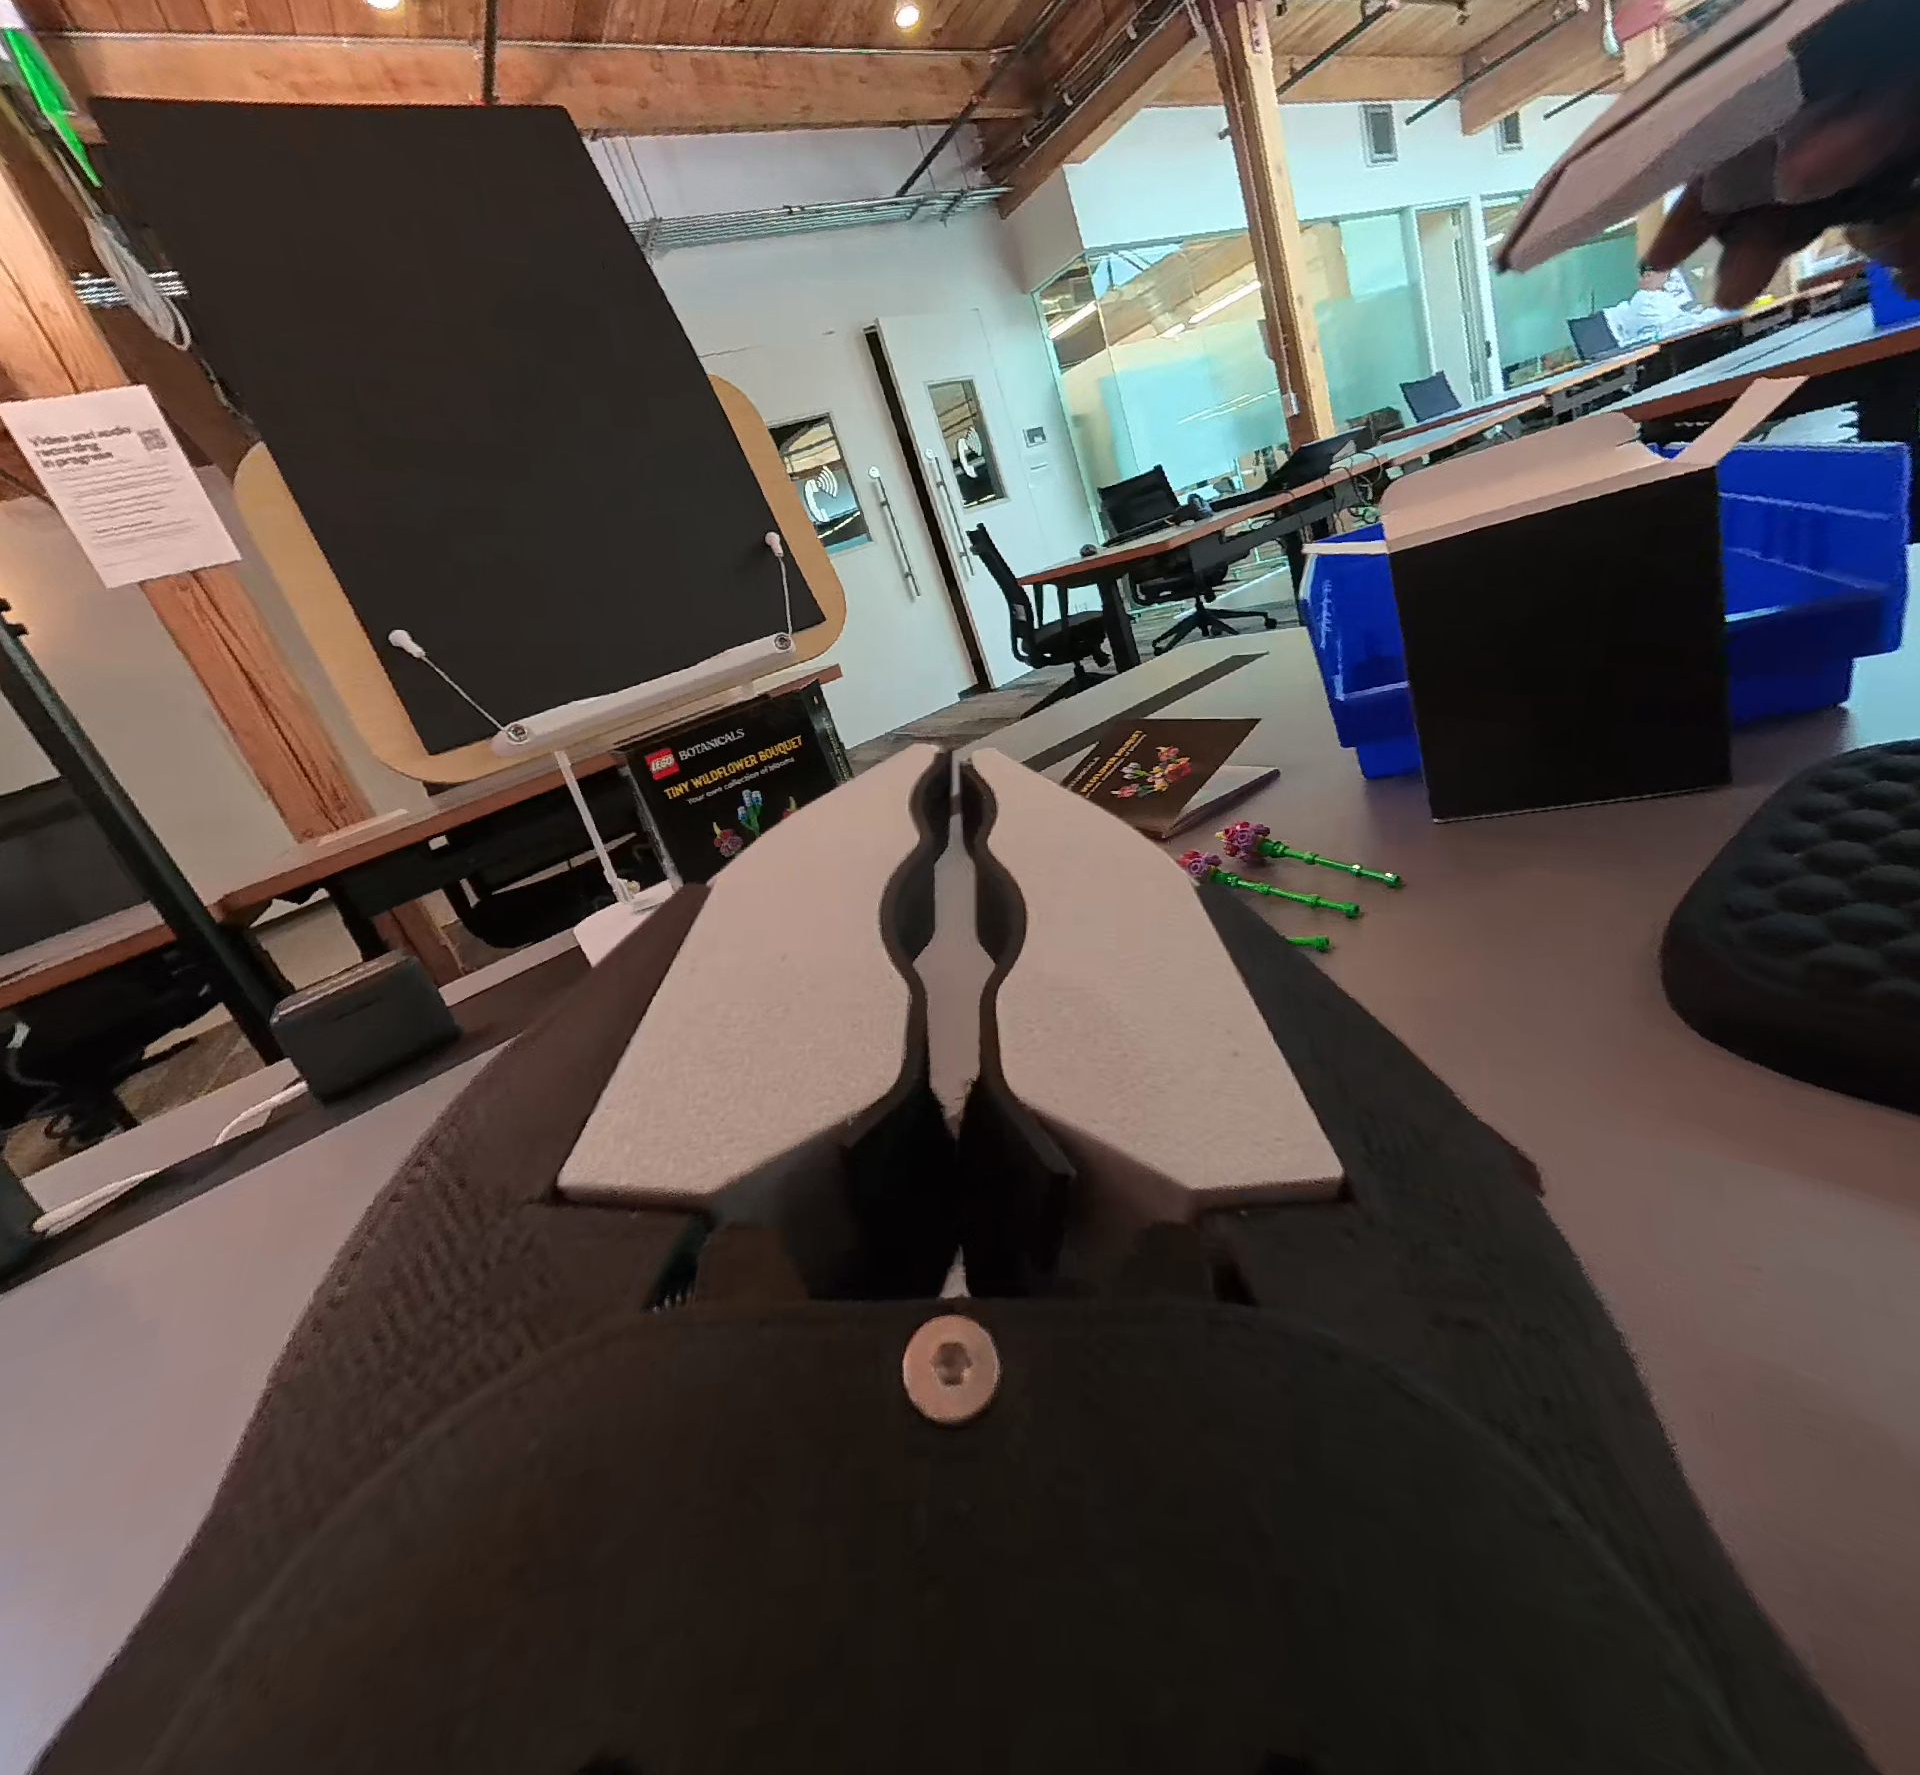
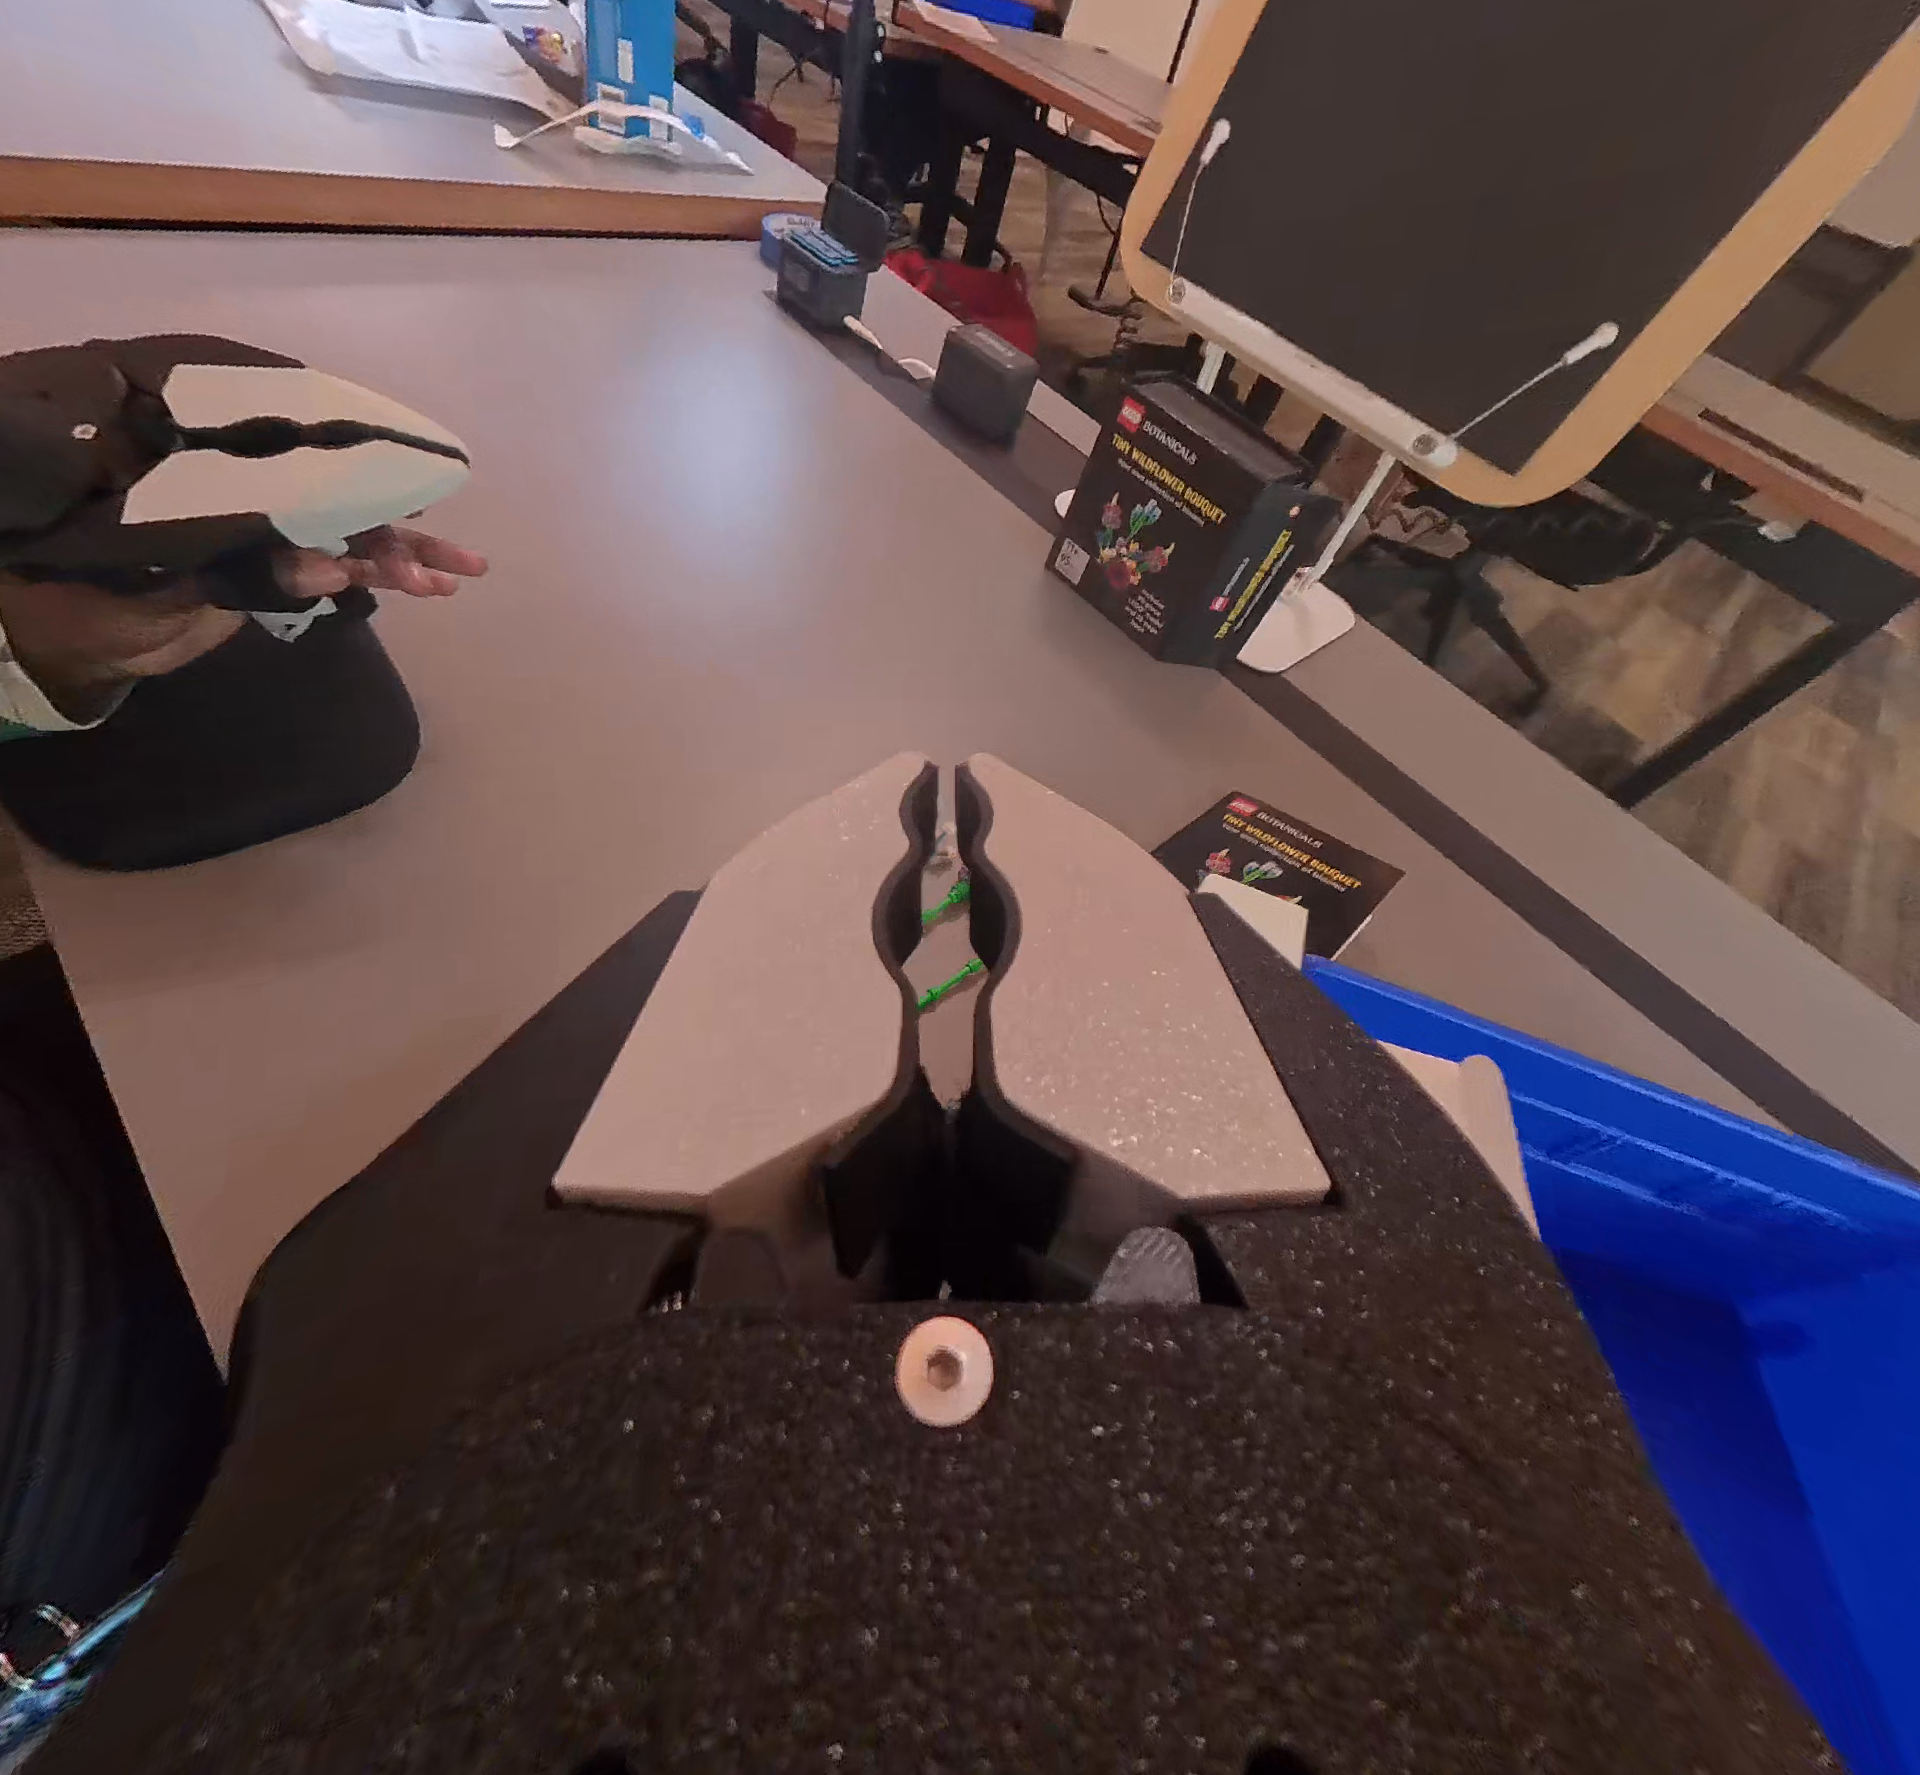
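Blue plastic bin (image 1: pixel 1808 572) near the table's right edge; its contents are hidden from us by an open black cardboard box (image 1: pixel 1569 645) standing against it. We note the left gripper (image 1: pixel 954 769) hovering low over the grey tabletop (image 2: pixel 665 645), fingers nearly together, empty. Right gripper (image 2: pixel 943 769) likewise narrow and empty, above small green-stemmed brick flowers (image 1: pixel 1288 868), seen only partly through its gap. A black printed carton (image 2: pixel 1184 541) stands at the far edge.

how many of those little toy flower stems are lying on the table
3 stems show, side by side on the grey table before the booklet: one, one, and a green tip mostly hidden behind the left gripper.
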Demonstrator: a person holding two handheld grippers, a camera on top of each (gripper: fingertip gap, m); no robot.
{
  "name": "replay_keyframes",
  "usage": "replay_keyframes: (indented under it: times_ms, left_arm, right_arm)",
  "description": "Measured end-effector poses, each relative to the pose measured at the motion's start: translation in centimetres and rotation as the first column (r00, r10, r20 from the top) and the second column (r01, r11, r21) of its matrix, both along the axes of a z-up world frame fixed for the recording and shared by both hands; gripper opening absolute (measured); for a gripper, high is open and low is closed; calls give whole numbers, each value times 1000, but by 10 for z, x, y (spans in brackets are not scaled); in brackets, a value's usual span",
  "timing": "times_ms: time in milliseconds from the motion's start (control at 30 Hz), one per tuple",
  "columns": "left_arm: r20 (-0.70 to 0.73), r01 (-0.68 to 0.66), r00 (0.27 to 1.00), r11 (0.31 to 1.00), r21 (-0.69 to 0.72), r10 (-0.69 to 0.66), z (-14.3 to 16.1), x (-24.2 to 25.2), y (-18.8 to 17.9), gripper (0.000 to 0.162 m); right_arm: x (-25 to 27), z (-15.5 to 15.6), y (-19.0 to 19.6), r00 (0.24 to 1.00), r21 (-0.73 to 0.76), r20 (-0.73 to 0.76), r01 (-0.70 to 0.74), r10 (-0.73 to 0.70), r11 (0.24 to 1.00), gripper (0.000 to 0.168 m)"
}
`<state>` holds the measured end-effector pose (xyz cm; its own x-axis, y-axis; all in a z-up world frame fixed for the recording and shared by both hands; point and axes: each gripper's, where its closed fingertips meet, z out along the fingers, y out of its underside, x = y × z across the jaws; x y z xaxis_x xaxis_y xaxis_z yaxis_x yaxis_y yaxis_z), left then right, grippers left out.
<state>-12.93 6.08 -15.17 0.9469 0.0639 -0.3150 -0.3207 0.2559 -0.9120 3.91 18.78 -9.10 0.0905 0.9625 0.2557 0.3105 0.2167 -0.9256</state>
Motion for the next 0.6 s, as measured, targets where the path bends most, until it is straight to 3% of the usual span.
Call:
replay_keyframes:
  times_ms: [100,133,167,200,300,433,600]
  left_arm:
    - [7,-18,1000,1000,17,18,1,-4,0,25]
    - [7,-18,1000,1000,18,18,1,-4,1,30]
    - [7,-16,1000,1000,15,16,1,-4,1,34]
    - [5,-14,1000,1000,10,13,0,-3,2,36]
    - [-6,-2,1000,1000,-1,2,-2,-1,3,37]
    - [-34,9,999,1000,-14,-9,-4,4,4,36]
    - [-49,5,999,1000,-20,-6,-5,5,6,33]
  right_arm:
    - [-16,-23,-12,994,-68,101,-43,50,997,22]
    - [-22,-36,-18,983,-83,165,-65,78,994,20]
    - [-27,-50,-22,968,-88,231,-83,101,993,1]
    - [-34,-64,-26,951,-94,285,-95,118,991,0]
    - [-54,-105,-26,908,-133,398,-81,128,988,2]
    - [-75,-161,-20,840,-166,531,-29,114,986,26]
    - [-94,-175,-24,848,-184,512,-45,134,982,19]
